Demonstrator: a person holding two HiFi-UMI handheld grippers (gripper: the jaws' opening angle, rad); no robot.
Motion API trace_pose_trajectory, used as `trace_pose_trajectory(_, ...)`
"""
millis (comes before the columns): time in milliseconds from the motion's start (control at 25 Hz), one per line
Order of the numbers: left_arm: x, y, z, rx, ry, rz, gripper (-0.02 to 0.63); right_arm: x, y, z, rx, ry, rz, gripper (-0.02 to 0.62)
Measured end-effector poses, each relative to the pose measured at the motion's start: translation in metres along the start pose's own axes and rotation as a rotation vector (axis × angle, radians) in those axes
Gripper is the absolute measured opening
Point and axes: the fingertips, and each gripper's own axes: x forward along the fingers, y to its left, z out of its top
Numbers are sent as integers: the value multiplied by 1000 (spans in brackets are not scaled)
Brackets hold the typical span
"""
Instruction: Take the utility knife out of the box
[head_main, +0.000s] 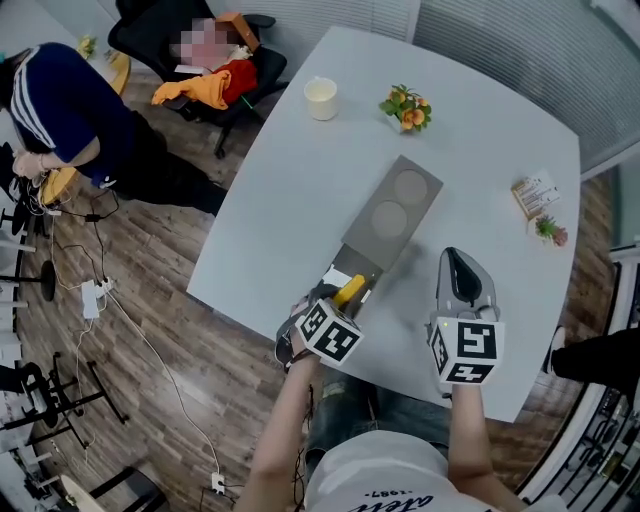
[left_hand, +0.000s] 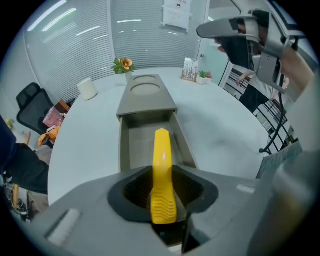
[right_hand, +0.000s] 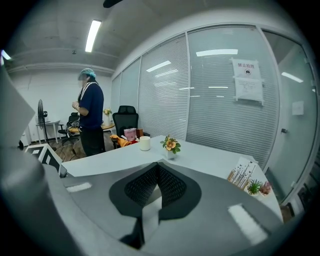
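A yellow utility knife (left_hand: 161, 172) is clamped between the jaws of my left gripper (left_hand: 162, 192), its tip pointing out over the open tray of the grey box (left_hand: 131, 150). In the head view the knife (head_main: 349, 291) shows at the near end of the box (head_main: 392, 212), above the left gripper (head_main: 335, 318). The box's sleeve with two round marks lies further away. My right gripper (head_main: 463, 290) is held over the table to the right of the box. Its jaws (right_hand: 156, 187) are shut with nothing between them.
On the white table (head_main: 300, 190) stand a white cup (head_main: 321, 98), a small flower pot (head_main: 405, 108), a card holder (head_main: 535, 193) and a tiny plant (head_main: 550, 231). A person in dark blue (head_main: 60, 105) stands at far left near a black chair (head_main: 210, 50). Cables lie on the floor.
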Motion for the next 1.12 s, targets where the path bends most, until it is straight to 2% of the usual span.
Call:
trace_pose_trajectory(480, -84, 27, 56, -150, -330, 87, 135, -20, -3, 36, 1, -93, -19, 23)
trace_pose_trajectory(960, -188, 45, 117, -145, -636, 237, 135, -42, -5, 82, -24, -212, -44, 23)
trace_pose_trajectory(1120, -218, 43, 133, -134, -721, 260, 135, -50, -9, 96, -26, -249, -54, 21)
